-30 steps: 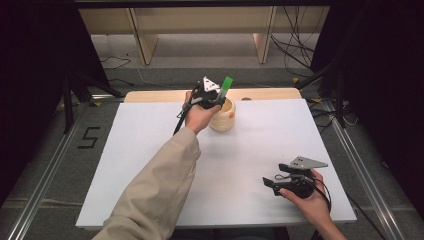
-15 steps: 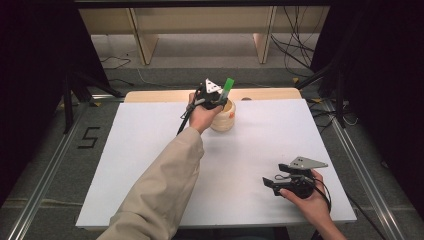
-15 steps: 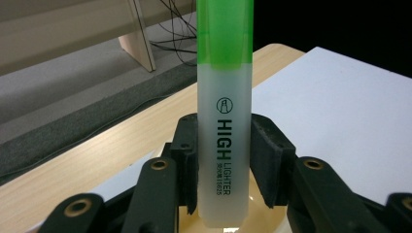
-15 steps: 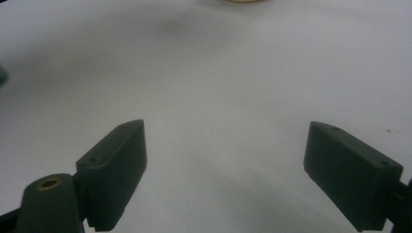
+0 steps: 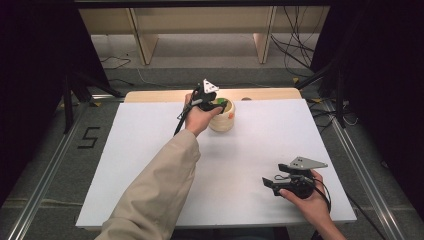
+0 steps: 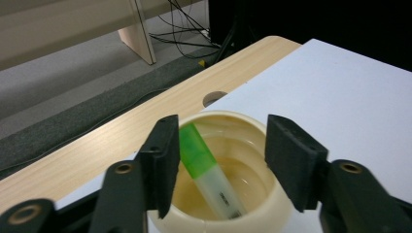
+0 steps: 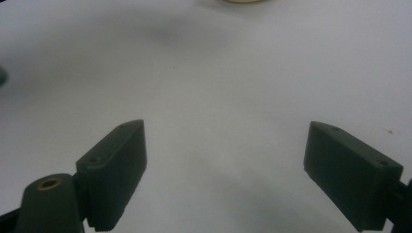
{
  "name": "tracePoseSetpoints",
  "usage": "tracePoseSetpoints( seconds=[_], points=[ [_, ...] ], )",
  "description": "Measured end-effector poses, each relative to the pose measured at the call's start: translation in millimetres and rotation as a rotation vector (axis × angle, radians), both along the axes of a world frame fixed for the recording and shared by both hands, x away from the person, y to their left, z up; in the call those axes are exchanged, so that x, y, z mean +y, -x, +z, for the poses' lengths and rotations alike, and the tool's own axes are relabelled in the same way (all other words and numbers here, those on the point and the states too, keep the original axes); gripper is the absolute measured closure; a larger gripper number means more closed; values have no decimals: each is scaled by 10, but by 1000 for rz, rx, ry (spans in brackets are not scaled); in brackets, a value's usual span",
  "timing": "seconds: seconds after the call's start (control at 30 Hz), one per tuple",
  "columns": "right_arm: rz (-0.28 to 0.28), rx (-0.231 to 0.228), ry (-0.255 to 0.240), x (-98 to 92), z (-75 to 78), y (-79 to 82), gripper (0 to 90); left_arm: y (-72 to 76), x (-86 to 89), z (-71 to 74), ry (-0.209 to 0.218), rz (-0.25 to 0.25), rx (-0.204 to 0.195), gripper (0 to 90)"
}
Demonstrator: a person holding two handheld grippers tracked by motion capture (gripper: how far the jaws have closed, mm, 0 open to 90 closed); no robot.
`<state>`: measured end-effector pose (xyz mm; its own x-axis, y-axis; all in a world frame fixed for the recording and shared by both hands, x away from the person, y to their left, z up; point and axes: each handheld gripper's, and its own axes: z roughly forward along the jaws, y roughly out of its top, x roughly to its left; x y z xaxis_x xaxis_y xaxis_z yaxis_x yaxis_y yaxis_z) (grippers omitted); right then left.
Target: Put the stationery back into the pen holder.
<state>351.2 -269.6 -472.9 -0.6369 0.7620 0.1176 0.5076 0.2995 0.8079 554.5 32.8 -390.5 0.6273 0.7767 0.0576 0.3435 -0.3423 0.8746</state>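
High view: left gripper (image 5: 216,102) over a cream cup (image 5: 223,118) at the far edge of the white sheet (image 5: 150,150); right gripper (image 5: 272,182) well apart, near edge, jaws wide, empty.

Left gripper view: jaws just opened; green-capped translucent marker (image 6: 206,170) leaning inside the cup (image 6: 272,213), resting against one jaw, unpinched. A round hole (image 6: 214,98) in the wooden tabletop (image 6: 121,141) behind.

Right gripper view: bare sheet (image 7: 218,97) between spread jaws.

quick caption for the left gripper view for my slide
Left gripper open above a cream cup, its jaws just opened, with a green-capped marker leaning inside the cup.
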Motion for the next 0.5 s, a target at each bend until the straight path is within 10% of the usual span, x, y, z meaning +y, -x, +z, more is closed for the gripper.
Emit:
tracePoseSetpoints(
  seconds=[0.5],
  points=[
    [0, -1, 0, 11, 0, -1, 164, 534, 322, 152, -40, -10, 23, 247]
  ],
)
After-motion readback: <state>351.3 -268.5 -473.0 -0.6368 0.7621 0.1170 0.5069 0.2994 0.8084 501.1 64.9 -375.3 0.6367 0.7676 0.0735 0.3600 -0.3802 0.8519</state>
